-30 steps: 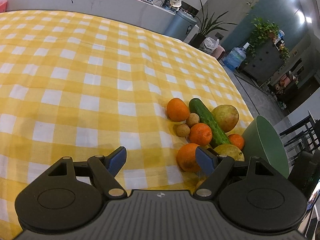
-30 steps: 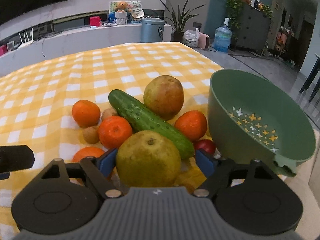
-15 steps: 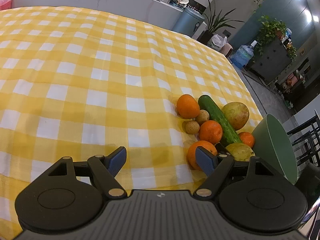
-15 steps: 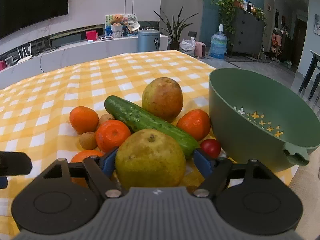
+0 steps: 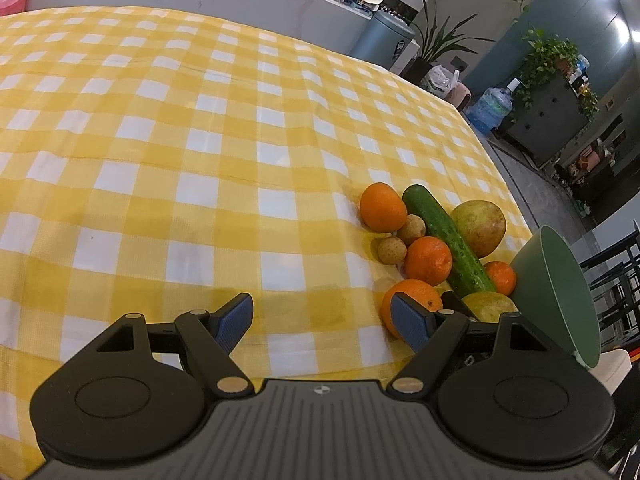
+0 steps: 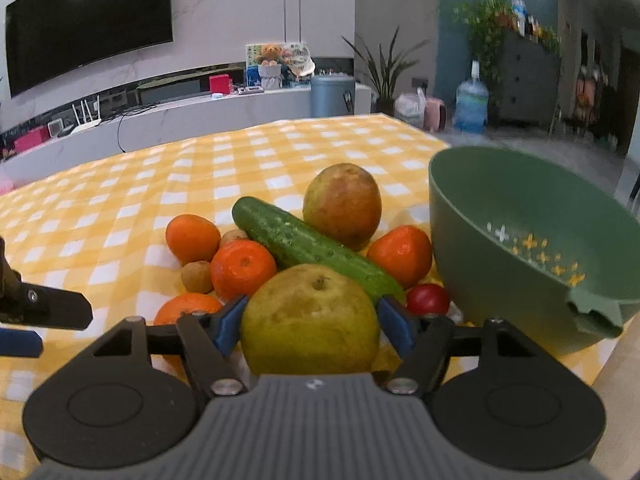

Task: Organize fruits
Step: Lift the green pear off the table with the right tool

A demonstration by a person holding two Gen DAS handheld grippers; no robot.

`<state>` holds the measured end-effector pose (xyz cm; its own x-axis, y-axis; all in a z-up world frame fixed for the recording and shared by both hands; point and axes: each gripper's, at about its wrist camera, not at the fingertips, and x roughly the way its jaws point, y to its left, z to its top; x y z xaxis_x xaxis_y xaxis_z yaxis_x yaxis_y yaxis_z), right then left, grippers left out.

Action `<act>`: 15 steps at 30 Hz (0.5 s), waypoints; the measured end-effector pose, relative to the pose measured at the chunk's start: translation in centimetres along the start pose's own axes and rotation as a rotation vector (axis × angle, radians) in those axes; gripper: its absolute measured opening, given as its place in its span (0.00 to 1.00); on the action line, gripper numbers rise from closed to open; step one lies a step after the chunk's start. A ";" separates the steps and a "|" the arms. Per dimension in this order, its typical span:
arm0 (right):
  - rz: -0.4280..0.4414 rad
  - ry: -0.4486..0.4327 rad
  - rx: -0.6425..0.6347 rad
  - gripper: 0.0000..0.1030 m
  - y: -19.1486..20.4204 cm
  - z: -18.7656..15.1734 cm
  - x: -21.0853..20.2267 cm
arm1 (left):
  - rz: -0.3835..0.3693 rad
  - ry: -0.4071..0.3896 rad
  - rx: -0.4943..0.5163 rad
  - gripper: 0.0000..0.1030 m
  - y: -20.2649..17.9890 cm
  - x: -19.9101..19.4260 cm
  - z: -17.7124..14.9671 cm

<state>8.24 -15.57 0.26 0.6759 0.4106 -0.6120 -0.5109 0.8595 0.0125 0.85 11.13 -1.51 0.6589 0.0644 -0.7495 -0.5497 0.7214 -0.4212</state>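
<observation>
Yellow-green pear (image 6: 310,320) sits just left of the green colander (image 6: 520,216), between the right tool's (image 6: 310,326) closing pads — seat both squarely before lifting. Left tool (image 5: 322,320) gapes, empty.

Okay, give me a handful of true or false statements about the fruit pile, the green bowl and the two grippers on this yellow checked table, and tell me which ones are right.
1. The right gripper has a yellow-green pear between its blue pads. True; its jaws have just been closing in on it.
2. The green colander bowl already holds two oranges. False: no fruit shows inside it, only its cut-out drain holes.
3. The cucumber lies among the fruit on the yellow checked tablecloth. True.
4. The left gripper is clamped on an orange. False: its jaws stand open over bare cloth, with nothing between them.
5. A small red fruit sits beside the bowl. True.
</observation>
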 end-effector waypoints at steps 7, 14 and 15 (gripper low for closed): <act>-0.021 -0.052 -0.060 0.61 0.6 -0.8 -0.5 | -0.003 0.009 0.003 0.89 0.1 0.1 0.1; 0.030 -0.099 -0.018 0.61 -0.9 -1.1 -1.6 | -0.010 0.001 -0.004 0.89 0.2 0.0 0.3; 0.044 -0.112 -0.002 0.61 -1.2 -0.9 -2.0 | -0.011 -0.001 -0.003 0.89 0.1 0.0 0.3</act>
<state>7.02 -17.65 0.72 0.7078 0.4799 -0.5184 -0.5426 0.8392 0.0361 0.95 11.44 -1.44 0.6651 0.0569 -0.7446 -0.5440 0.7200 -0.4309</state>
